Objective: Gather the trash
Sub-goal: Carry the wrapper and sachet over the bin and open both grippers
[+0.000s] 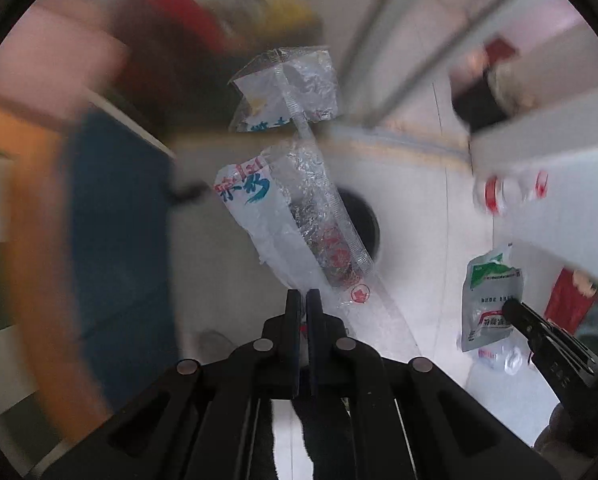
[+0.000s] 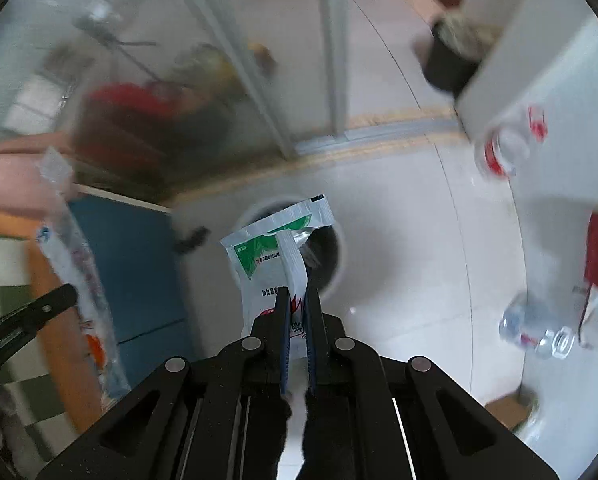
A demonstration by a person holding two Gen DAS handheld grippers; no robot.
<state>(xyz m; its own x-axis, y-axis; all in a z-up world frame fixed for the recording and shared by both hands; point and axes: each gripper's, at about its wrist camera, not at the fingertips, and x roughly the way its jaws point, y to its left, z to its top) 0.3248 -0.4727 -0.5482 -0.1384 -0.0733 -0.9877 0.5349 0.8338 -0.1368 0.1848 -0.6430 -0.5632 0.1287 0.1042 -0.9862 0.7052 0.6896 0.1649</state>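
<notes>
Left wrist view: left gripper (image 1: 303,300) fingers clamp a clear plastic wrapper (image 1: 299,216); right gripper (image 2: 297,300) pinches a green-printed sachet (image 2: 267,256) above the round bin (image 2: 331,252). Bottles (image 2: 539,332) remain on the floor.

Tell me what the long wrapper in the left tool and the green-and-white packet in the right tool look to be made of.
Long wrapper: thin clear plastic film, glossy; the floor shows through it, and it is creased with printed lettering.
Green-and-white packet: opaque laminated plastic or foil, likely; smooth, slightly shiny, flat sealed edges, holds its folds.
</notes>
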